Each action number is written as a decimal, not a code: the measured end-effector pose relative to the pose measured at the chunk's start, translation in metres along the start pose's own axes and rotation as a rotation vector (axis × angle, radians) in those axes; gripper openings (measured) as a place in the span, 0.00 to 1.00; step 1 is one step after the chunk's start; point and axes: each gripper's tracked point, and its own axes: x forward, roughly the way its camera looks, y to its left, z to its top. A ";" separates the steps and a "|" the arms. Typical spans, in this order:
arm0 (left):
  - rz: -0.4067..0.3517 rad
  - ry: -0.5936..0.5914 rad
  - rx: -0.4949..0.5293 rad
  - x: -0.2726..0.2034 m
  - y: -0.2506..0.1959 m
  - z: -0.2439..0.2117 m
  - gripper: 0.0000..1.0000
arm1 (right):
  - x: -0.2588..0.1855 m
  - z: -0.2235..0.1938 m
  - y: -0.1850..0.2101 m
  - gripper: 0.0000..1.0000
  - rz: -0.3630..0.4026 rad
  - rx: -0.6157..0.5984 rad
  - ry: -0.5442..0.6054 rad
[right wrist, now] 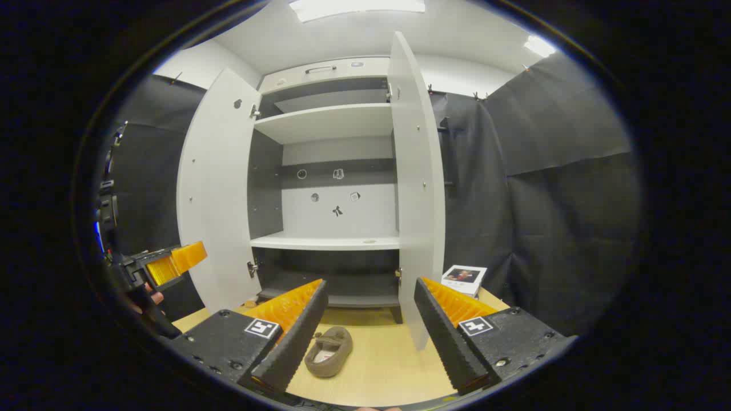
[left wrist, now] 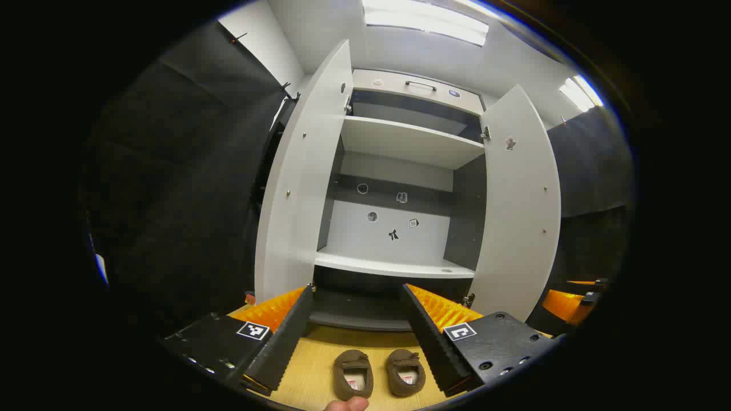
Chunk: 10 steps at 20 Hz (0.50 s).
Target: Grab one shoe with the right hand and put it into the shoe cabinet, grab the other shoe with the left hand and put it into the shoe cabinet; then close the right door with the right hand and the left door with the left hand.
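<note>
Two brown slip-on shoes (left wrist: 354, 374) (left wrist: 405, 371) lie side by side on the wooden floor in front of the white shoe cabinet (left wrist: 394, 265), toes toward it. Both cabinet doors stand open: left door (left wrist: 302, 188), right door (left wrist: 519, 211). My left gripper (left wrist: 358, 291) hangs open above the shoes, holding nothing. My right gripper (right wrist: 370, 284) is open too, and one shoe (right wrist: 328, 343) lies on the floor just right of its left finger. The cabinet (right wrist: 325, 242) with its shelves bare faces the right gripper view. The left gripper (right wrist: 165, 265) shows at that view's left edge.
A white box (right wrist: 465, 278) sits on the floor right of the cabinet, behind the open right door (right wrist: 417, 188). Black cloth walls close in both sides. The right gripper (left wrist: 571, 302) shows at the far right of the left gripper view. A thumb (left wrist: 345, 404) shows at the bottom edge.
</note>
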 end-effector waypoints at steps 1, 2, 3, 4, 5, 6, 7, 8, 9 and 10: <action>-0.002 -0.003 0.004 0.001 -0.002 0.001 0.95 | 0.001 0.000 0.001 0.96 0.007 0.003 0.000; -0.005 -0.006 0.006 0.001 -0.003 0.001 0.95 | 0.002 0.001 0.001 0.99 0.011 0.004 -0.003; -0.006 -0.009 0.009 0.000 -0.005 0.002 0.95 | 0.003 0.001 0.002 0.96 0.014 0.002 -0.006; -0.005 -0.010 0.011 -0.001 -0.006 0.002 0.95 | 0.003 0.001 0.003 0.99 0.018 0.000 -0.010; -0.005 -0.008 0.014 -0.001 -0.006 0.001 0.95 | 0.003 0.000 0.003 0.96 0.020 -0.004 -0.010; -0.005 -0.004 0.017 -0.001 -0.006 0.000 0.95 | 0.004 -0.001 0.004 0.96 0.021 -0.011 -0.006; -0.003 -0.001 0.023 -0.002 -0.006 -0.001 0.95 | 0.003 -0.003 0.004 0.96 0.023 -0.015 -0.001; 0.000 -0.001 0.031 -0.002 -0.006 -0.002 0.95 | 0.003 -0.004 0.006 0.96 0.028 -0.018 0.001; 0.002 -0.002 0.037 -0.001 -0.005 -0.002 0.95 | 0.003 -0.005 0.007 0.99 0.031 -0.021 0.004; 0.001 -0.002 0.042 -0.002 -0.006 -0.002 0.95 | 0.003 -0.006 0.008 0.99 0.031 -0.025 0.007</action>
